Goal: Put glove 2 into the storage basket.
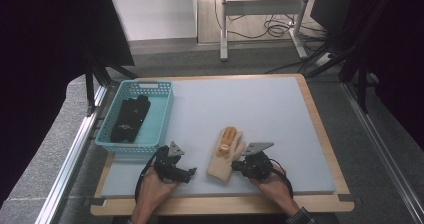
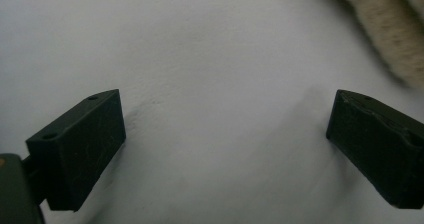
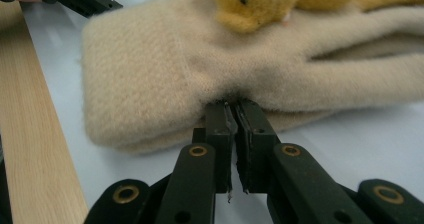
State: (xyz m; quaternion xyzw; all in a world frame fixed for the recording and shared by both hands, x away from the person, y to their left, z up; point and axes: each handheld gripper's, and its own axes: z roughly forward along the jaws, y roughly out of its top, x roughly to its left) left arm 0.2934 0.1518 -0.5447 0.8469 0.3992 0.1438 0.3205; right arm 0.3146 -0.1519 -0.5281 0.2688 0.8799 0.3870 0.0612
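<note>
A cream knitted glove (image 1: 223,159) with an orange plush figure on its back lies on the pale blue mat near the front edge. My right gripper (image 1: 238,165) sits at the glove's right side. In the right gripper view its jaws are pinched together on the edge of the glove (image 3: 200,69), near the cuff. My left gripper (image 1: 191,174) rests on the mat to the left of the glove, its jaws wide apart with nothing but bare mat (image 2: 220,84) between them. The glove's cuff (image 2: 395,29) shows at the upper right of that view.
A light blue plastic basket (image 1: 165,115) stands at the mat's left side with a black glove (image 1: 130,118) inside. The mat (image 1: 260,109) lies on a wooden table whose edge (image 3: 30,149) runs close to the cream glove.
</note>
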